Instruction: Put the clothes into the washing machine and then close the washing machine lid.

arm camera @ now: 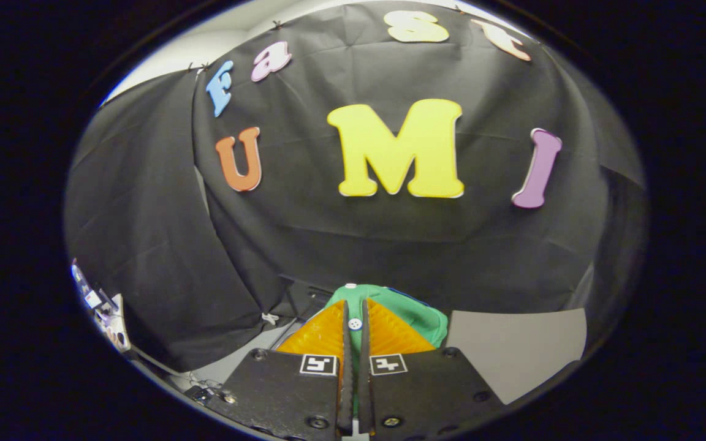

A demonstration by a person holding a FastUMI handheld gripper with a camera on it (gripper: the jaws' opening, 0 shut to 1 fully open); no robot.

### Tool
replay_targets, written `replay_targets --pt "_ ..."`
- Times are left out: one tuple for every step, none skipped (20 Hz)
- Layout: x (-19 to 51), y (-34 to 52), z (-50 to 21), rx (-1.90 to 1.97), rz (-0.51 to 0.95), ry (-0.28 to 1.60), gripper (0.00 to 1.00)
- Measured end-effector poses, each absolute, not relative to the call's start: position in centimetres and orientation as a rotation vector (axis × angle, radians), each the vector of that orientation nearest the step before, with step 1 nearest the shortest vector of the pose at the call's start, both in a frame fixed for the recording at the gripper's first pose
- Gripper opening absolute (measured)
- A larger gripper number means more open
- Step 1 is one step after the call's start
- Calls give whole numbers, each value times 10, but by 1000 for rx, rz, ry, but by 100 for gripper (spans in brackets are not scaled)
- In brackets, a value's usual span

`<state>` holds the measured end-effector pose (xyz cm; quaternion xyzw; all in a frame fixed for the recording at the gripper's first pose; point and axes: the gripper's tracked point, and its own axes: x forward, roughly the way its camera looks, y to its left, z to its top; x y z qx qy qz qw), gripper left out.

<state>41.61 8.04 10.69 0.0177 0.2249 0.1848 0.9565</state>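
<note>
Gripper view is looking forward along the tongs (354,331), which are raised and facing the black cloth wall (390,245). The two fingers are standing almost together, with only a thin gap, and a green cloth (417,315) with a small white button is sitting in that gap. The cloth is bulging out just ahead of the fingers and a little to their right side, so I judge that the tongs are pinching it and carrying it in the air. How much of the cloth is hanging below the fingers I cannot tell.

To the right of the tongs and beyond them a flat grey surface (518,355) is lying; it may be part of the counter or of the machine, I cannot say which. To the left, well apart, some small items (105,312) are standing at the foot of the wall, too small to name.

The task is, in my judgement, at the carrying step; the cloth is not yet inside the machine and the lid is not yet closed.

The risk now is that the cloth is slipping out, because the grip is on a small fold only. A fast swing may be pulling it free. Also a hanging part may be catching on the machine's rim.
</note>
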Motion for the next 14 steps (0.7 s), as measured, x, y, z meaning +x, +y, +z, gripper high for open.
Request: replay_targets --pt "417 92 102 27 390 462 7" --pt "418 102 98 20 401 468 7" --pt "418 113 94 14 416 477 7" --pt "419 123 90 8 428 483 7" --pt "420 134 86 4 437 490 7" --pt "422 143 83 1 446 497 7" --pt "422 152 78 -1 455 505 7" --pt "422 159 76 -2 464 510 7" --pt "424 165 73 -1 465 512 7" --pt "425 170 71 -1 467 514 7" --pt "425 173 67 -4 469 518 7" --pt "427 176 64 -6 468 524 7" --pt "428 178 60 -2 465 530 7" --pt "430 179 57 4 461 537 7"
